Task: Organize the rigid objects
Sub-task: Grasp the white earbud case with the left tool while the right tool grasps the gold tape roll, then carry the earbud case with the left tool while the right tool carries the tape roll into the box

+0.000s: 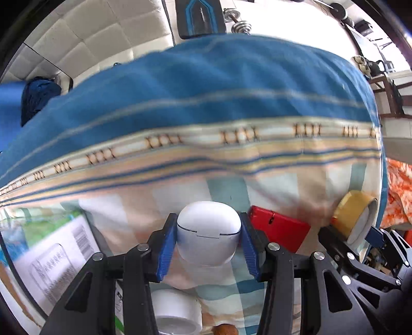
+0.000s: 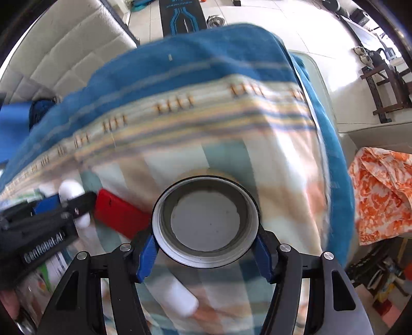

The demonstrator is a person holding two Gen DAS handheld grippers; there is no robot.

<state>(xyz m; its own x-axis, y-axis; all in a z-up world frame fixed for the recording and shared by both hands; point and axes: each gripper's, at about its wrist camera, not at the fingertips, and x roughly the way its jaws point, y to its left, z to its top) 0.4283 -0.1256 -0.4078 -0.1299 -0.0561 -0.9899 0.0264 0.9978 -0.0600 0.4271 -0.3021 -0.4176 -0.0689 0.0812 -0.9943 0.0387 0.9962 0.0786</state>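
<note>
In hand: your left tool pinches the white earbud case; your right tool pinches the tape roll, both above the bed blanket. Unsorted, by my judgement: red box, white cup

The 2 wrist cameras are looking forward along their claws, angled down and close over a striped cloth. The left view is taking in the right claw at its right edge; the right view is catching the left claw at its left. Both are sharing the red box, the cloth, and the tiled floor beyond.
</note>
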